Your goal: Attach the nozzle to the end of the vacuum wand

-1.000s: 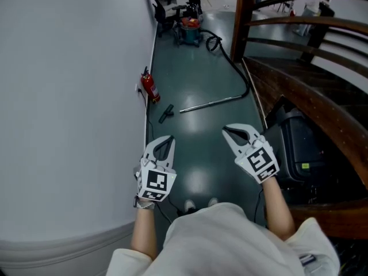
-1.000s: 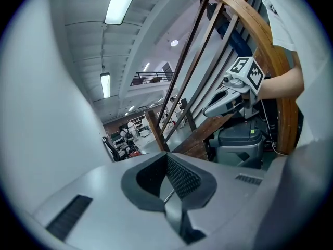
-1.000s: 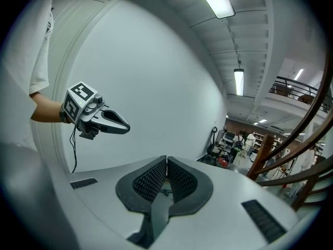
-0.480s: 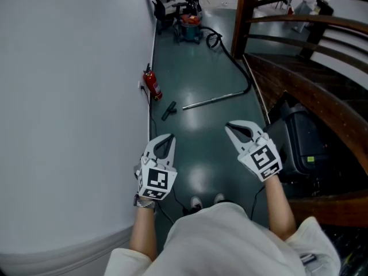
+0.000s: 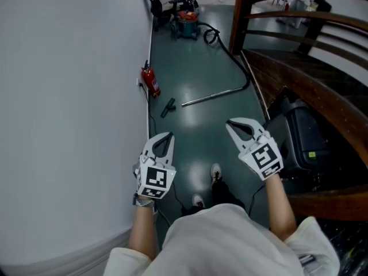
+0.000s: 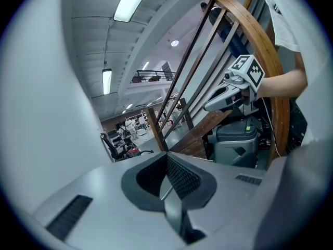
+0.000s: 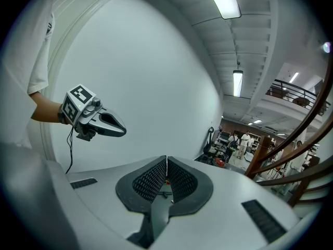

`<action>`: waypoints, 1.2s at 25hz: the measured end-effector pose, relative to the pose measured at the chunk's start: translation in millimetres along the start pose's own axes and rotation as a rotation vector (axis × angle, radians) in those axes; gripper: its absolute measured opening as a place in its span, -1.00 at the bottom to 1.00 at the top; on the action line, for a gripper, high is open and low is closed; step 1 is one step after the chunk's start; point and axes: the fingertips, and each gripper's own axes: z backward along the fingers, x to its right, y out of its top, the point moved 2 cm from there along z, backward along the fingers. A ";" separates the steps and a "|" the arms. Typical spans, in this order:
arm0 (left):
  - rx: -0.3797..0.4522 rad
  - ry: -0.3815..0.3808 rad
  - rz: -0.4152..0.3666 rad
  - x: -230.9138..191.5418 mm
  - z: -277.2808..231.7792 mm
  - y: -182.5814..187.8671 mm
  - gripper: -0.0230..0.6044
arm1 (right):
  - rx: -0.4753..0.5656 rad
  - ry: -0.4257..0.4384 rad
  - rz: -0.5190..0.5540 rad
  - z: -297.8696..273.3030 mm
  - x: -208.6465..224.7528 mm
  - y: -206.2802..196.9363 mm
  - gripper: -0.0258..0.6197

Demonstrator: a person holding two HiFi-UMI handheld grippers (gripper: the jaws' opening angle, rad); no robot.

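Task parts on the floor: the black nozzle [image 5: 167, 107] is seen lying on the green floor [image 5: 195, 134] just beside the near end of the metal wand [image 5: 211, 97], the two apart and not yet joined. The vacuum [image 5: 187, 25] is parked well beyond. Nearer the person, the left gripper [image 5: 169, 135] and right gripper [image 5: 229, 123] are carried with jaws closed on nothing, presumably because nothing is within reach. The floor parts are shown clearly only in the head view. The meeting pads [image 7: 179, 180] are shown only in the gripper views.
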 end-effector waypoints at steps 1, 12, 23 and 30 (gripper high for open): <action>-0.001 -0.002 0.001 -1.9 -3.2 -1.2 -0.95 | 0.001 0.000 0.002 -3.1 2.3 0.1 -0.83; 0.004 0.014 -0.009 -44.9 -79.2 8.9 -0.95 | 0.026 0.018 0.016 -63.3 70.9 -5.6 -0.83; -0.022 0.058 0.010 -101.6 -177.5 24.2 -0.95 | 0.044 0.075 0.028 -148.6 165.5 -8.0 -0.83; -0.038 0.079 0.024 -128.3 -240.0 31.8 -0.95 | 0.055 0.102 0.035 -192.5 226.1 -14.0 -0.83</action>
